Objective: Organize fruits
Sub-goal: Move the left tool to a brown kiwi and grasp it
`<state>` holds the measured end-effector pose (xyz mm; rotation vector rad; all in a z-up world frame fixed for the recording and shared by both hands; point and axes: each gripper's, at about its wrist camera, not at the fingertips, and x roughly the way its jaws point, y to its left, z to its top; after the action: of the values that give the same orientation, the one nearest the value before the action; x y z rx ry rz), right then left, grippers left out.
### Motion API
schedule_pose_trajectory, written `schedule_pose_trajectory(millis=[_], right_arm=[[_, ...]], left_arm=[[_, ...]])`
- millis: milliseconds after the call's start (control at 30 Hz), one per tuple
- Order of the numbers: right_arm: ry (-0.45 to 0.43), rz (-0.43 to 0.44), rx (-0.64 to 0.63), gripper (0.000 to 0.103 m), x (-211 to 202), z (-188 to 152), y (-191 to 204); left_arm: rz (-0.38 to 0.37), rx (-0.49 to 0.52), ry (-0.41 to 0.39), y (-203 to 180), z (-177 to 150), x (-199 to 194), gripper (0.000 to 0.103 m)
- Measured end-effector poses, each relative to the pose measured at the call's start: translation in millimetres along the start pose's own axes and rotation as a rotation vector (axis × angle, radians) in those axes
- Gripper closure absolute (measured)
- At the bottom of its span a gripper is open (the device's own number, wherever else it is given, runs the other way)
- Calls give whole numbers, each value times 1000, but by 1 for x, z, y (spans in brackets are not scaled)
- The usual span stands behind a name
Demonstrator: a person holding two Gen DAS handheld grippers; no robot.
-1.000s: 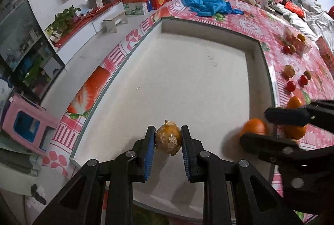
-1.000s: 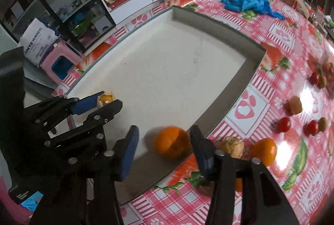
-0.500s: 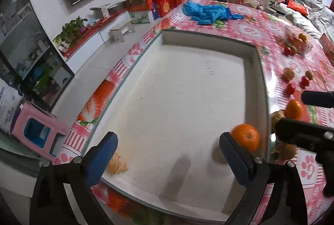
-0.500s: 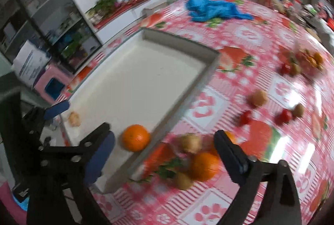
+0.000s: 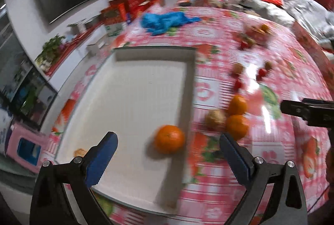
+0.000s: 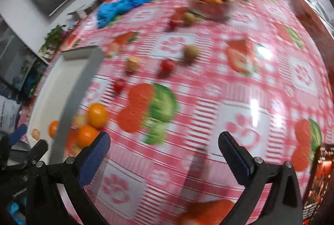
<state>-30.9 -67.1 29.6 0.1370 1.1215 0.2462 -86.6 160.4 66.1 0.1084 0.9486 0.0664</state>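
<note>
A white tray (image 5: 133, 89) lies on the red checked tablecloth. An orange (image 5: 169, 138) sits inside it near the right wall, and a small brown-yellow fruit (image 5: 80, 152) lies at its near left corner. My left gripper (image 5: 167, 154) is wide open and empty above the tray's near end. Two oranges (image 5: 237, 126) and a brown fruit (image 5: 215, 119) lie just outside the tray. My right gripper (image 6: 163, 150) is wide open and empty over the cloth; the oranges (image 6: 97, 114) show at its left, by the tray wall (image 6: 73, 97).
Small red and brown fruits (image 6: 168, 65) are scattered on the cloth. A clear container of fruit (image 6: 210, 3) stands far back. A blue cloth (image 5: 165, 20) lies beyond the tray. Red boxes (image 5: 129, 5) line the far edge. A dark box (image 6: 317, 181) is at right.
My left gripper let go of the small brown-yellow fruit in the tray, opened wide and pulled back. My right gripper released the orange in the tray and swung right over the cloth.
</note>
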Motion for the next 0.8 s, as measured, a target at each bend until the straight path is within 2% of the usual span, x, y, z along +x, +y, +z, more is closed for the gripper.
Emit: schedule_pose_trajectory(millis=[233,367,567,667,733,800], right_arm=[[-2,-46,18,0,0,-19,-31],[-8,-47,-7,0,-1,-23,-33],[-11,-46,-27,0,0,-23,-32],[-15,-47,-31,0,1,-23,-33],[-16,-48,-32,0,1,-23,-34],[-15,-55,-41,0,2,-23,-33]], left_arm=[[-32,109,-14,-60,-16,-1,4],[-44,107,12,-74,-21,10,5],[-12,92,42,-81,-28,29,5],[-11,83,62,-82,-27,38,22],[-30,48,67,-79,-25,41,22],[-57,9,76,-75,-23,44,30]])
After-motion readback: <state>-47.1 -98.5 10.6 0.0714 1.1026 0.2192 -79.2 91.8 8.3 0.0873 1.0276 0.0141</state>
